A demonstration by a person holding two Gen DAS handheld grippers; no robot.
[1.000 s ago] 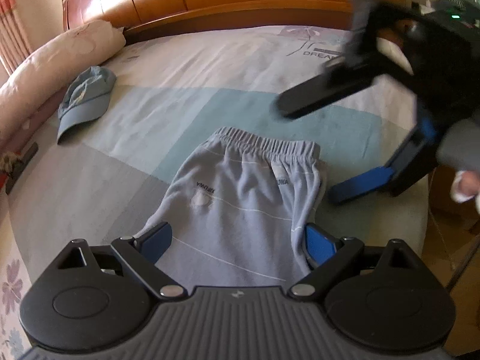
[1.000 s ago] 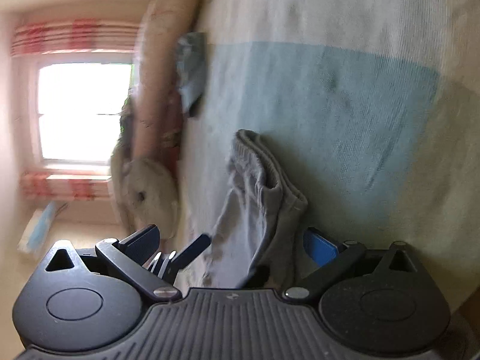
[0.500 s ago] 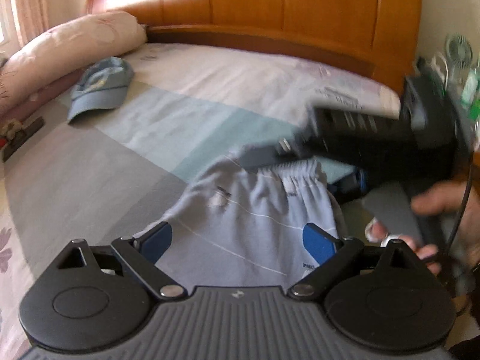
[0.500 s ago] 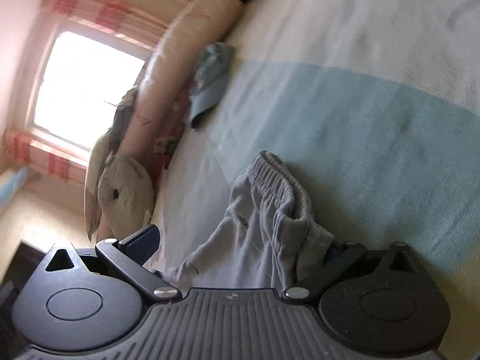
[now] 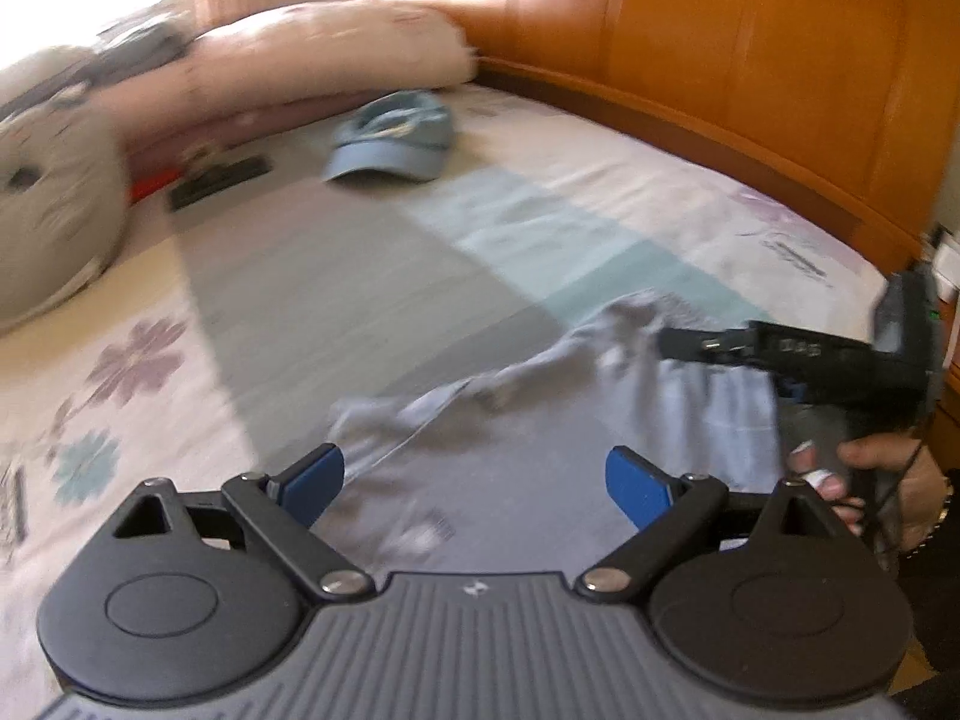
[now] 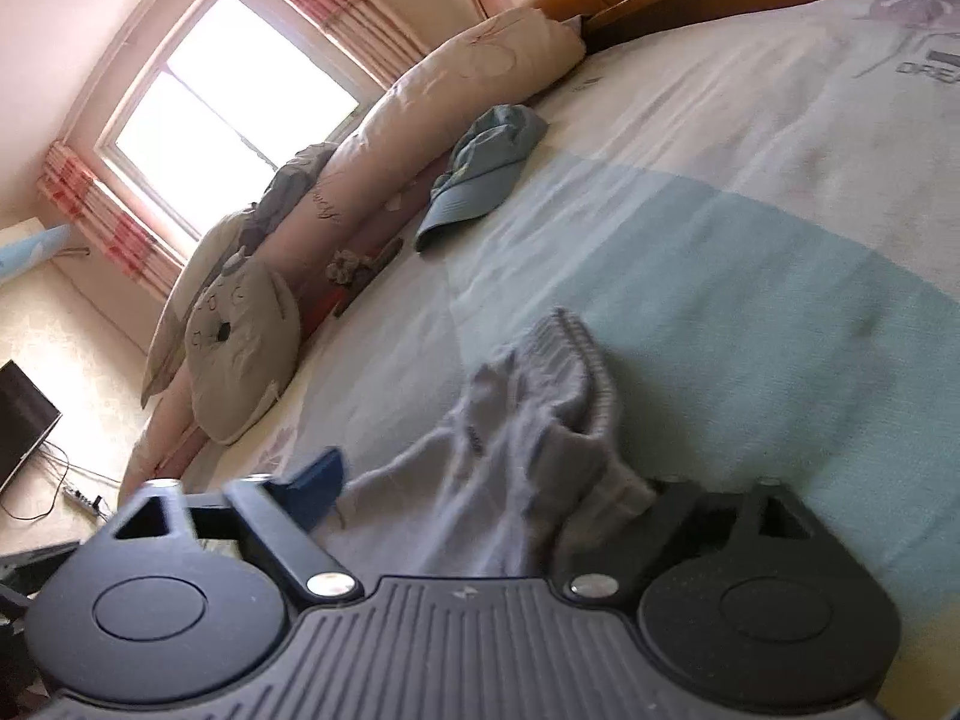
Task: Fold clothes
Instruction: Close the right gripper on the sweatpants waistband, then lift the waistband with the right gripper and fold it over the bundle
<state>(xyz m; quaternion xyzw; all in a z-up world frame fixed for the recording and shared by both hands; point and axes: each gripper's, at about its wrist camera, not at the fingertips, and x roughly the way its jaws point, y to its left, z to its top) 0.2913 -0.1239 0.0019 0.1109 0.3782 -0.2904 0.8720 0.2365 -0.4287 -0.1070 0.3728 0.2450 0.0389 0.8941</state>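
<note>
Light grey-blue pants (image 5: 528, 384) lie rumpled on the bed, waistband to the right. My left gripper (image 5: 474, 480) is open and empty, hovering just above the leg end of the pants. My right gripper (image 6: 480, 486) is open, with the bunched waistband (image 6: 540, 420) lying between its fingers; its right finger is hidden under the cloth. In the left wrist view the right gripper (image 5: 780, 354) reaches over the waistband from the right, held by a hand (image 5: 888, 480).
A blue cap (image 5: 396, 138) lies on the bed near the long pink pillow (image 5: 312, 66). A cat-face cushion (image 6: 240, 348) leans at the bed's left side. The wooden headboard (image 5: 750, 60) runs behind. A small dark object (image 5: 219, 180) lies beside the pillow.
Both cameras swung round. The right gripper came down onto the waistband, and the pants went from lying flat to bunched and stretched sideways. The left gripper stayed open.
</note>
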